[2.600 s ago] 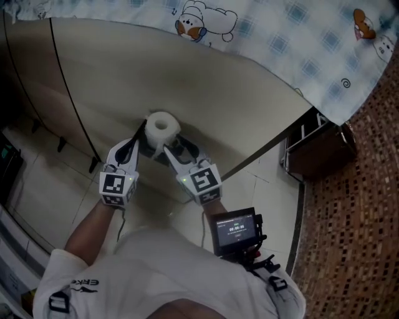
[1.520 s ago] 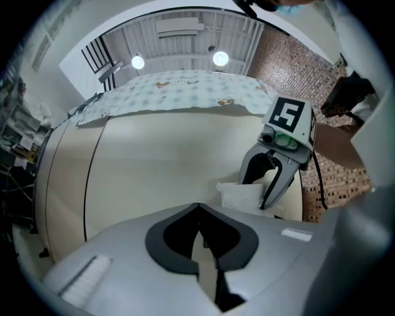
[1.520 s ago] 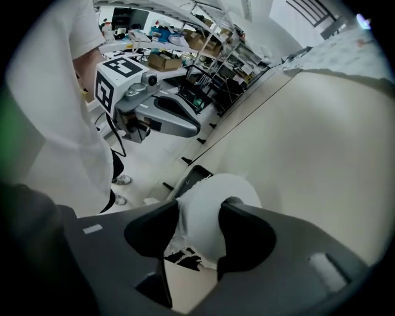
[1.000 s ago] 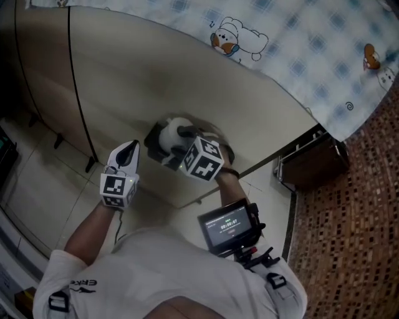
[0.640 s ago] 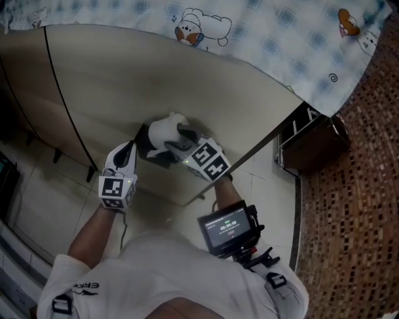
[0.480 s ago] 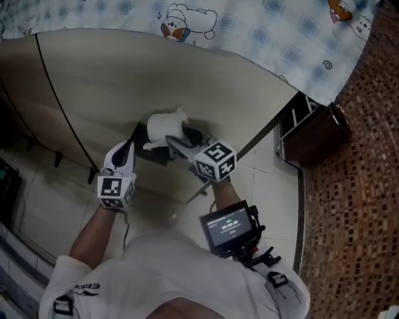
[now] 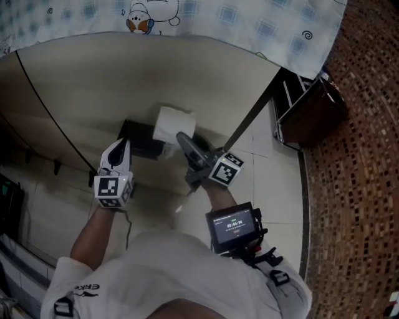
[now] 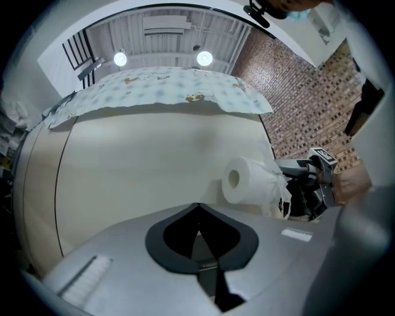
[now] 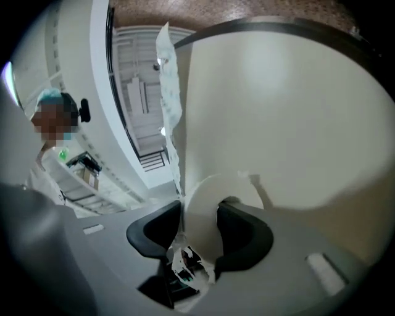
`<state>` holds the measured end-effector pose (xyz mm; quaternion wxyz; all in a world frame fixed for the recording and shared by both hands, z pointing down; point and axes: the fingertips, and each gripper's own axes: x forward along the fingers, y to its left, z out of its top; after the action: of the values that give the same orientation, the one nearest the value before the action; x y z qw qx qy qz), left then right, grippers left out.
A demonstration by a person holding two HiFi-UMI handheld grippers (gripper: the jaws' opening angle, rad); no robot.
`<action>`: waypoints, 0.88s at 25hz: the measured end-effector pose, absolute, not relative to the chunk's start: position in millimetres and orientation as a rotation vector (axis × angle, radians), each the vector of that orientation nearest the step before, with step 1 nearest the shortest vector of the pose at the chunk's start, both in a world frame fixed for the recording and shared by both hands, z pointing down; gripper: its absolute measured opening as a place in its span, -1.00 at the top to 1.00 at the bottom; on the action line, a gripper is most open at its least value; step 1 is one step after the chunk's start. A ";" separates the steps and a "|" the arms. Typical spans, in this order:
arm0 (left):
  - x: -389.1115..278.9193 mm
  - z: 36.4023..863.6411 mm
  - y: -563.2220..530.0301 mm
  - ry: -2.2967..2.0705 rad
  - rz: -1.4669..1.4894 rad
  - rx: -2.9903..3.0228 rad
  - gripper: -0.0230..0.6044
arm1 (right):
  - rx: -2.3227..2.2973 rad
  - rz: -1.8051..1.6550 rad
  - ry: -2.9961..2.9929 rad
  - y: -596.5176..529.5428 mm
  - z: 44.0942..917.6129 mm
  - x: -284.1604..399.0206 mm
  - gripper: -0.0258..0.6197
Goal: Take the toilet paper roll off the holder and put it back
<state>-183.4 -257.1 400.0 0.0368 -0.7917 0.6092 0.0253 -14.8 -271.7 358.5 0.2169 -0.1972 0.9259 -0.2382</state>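
Observation:
The white toilet paper roll (image 7: 173,123) hangs just right of the black holder (image 7: 139,138) on the beige wall. Its hollow core (image 8: 234,178) shows open in the left gripper view, so it looks free of the holder. My right gripper (image 7: 182,139) is shut on the roll (image 9: 207,207), one pad on each side. A torn tail of paper (image 9: 185,262) hangs down between the jaws. My left gripper (image 7: 123,144) is shut and empty, just below and left of the holder, its closed tips (image 8: 197,208) pointing at the wall.
A blue checked cloth with cartoon prints (image 7: 206,19) hangs above the beige panel (image 7: 93,81). A dark metal stand (image 7: 308,103) sits at the right on the brick-patterned floor. A small screen device (image 7: 232,227) is mounted at the person's chest.
The right gripper has carried the roll to the right, away from the black holder, and turned so that its cube sits lower. The left gripper has stayed shut in about the same place.

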 end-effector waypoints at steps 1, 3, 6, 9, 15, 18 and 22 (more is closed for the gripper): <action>-180.5 399.1 -257.1 1.860 0.071 -2.433 0.92 | -0.535 -0.683 2.520 -269.8 358.5 -7.2 0.31; -175.5 400.1 -258.1 1.846 0.069 -2.449 0.92 | -0.521 -0.723 2.443 -266.0 360.2 6.8 0.31; -167.8 401.3 -260.0 1.823 0.066 -2.474 0.92 | -0.534 -0.745 2.380 -260.7 364.5 22.9 0.32; -160.6 400.7 -259.9 1.796 0.058 -2.487 0.92 | -0.559 -0.742 2.366 -256.5 367.8 32.2 0.32; -154.8 408.2 -263.4 1.777 0.047 -2.520 0.92 | -0.613 -0.728 2.367 -254.8 372.8 41.3 0.33; -155.1 415.4 -266.3 1.777 0.036 -2.533 0.92 | -0.637 -0.745 2.362 -255.9 381.5 44.2 0.33; -157.5 432.1 -263.6 1.804 0.004 -2.551 0.92 | -0.683 -0.794 2.363 -251.9 404.2 49.1 0.33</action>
<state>-157.5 -263.6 432.1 0.0086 -0.8165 0.5773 0.0013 49.1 -251.9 404.2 0.2748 -0.2540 0.8790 -0.2953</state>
